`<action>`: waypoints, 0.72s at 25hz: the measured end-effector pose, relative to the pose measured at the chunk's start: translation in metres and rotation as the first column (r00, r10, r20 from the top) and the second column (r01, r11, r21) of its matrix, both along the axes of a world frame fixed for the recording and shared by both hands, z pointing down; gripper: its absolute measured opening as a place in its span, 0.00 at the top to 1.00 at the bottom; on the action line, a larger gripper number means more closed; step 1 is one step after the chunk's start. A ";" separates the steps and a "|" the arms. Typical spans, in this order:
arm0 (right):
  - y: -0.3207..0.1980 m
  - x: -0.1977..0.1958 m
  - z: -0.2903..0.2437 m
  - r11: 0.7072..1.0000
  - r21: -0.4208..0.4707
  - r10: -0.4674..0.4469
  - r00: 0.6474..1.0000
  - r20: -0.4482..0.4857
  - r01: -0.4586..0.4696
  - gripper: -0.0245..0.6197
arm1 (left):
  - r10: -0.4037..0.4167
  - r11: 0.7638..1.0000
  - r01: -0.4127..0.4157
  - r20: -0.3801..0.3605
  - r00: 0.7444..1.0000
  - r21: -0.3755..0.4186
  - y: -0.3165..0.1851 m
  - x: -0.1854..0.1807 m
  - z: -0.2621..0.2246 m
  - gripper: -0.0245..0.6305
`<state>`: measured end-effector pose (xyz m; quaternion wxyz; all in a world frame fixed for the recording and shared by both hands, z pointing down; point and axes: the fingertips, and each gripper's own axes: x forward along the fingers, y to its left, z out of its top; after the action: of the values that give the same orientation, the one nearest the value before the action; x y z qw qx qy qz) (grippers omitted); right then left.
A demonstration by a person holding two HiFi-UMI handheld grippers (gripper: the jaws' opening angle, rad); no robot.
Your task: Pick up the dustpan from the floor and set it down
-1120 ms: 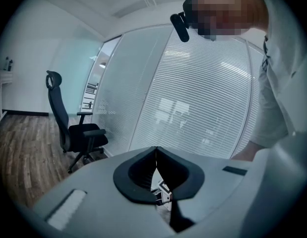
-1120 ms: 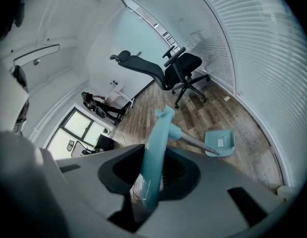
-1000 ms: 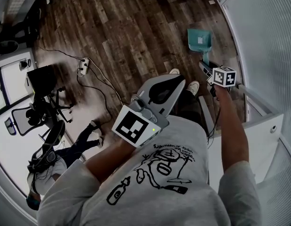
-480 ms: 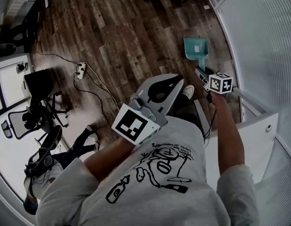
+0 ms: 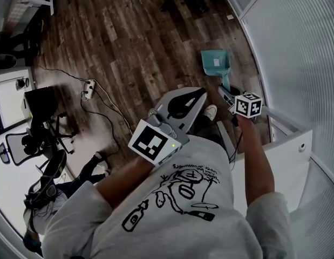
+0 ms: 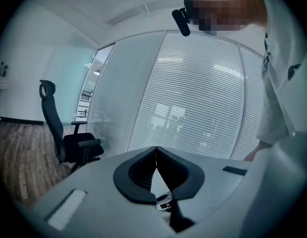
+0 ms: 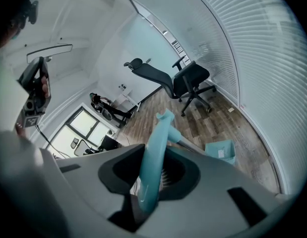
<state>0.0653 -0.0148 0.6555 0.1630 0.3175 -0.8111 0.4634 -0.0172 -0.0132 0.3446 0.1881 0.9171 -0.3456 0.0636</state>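
Note:
The teal dustpan hangs pan-down on its long handle over the wooden floor near the glass wall; whether it touches the floor I cannot tell. My right gripper is shut on the upper end of that handle. In the right gripper view the teal handle runs between the black pads of the right gripper, and the pan shows far below. My left gripper is held in front of the person's chest, and in its own view the left gripper is shut and empty.
A glass wall with blinds runs along the right, with a white ledge below it. A power strip with a cable lies on the floor at left, near office chairs. Another office chair stands further along the wall.
My right gripper has risen with the dustpan's handle in it, and the pan has drifted left and up in the head view. The left gripper has hardly moved.

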 end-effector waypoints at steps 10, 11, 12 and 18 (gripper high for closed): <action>0.005 -0.004 -0.048 0.998 0.058 0.000 1.000 0.017 -0.001 0.85 | 0.005 0.999 -0.005 -0.010 1.000 0.041 -0.003 0.003 -0.016 0.96; 0.006 -0.004 -0.053 0.998 0.062 0.005 1.000 0.021 -0.006 0.85 | 0.006 0.999 -0.005 -0.010 1.000 0.043 -0.003 0.003 -0.017 0.96; 0.006 -0.004 -0.059 0.998 0.067 0.008 1.000 0.025 -0.010 0.85 | 0.006 0.999 -0.006 -0.010 1.000 0.045 -0.003 0.003 -0.019 0.96; 0.008 -0.001 -0.097 0.996 0.090 0.017 0.999 0.037 -0.021 0.85 | 0.005 0.997 -0.004 -0.011 1.000 0.071 -0.007 0.005 -0.027 0.96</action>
<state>0.0643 -0.0072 0.5585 0.1293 0.3238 -0.8310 0.4333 -0.0118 -0.0202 0.3172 0.1574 0.9243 -0.3445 0.0465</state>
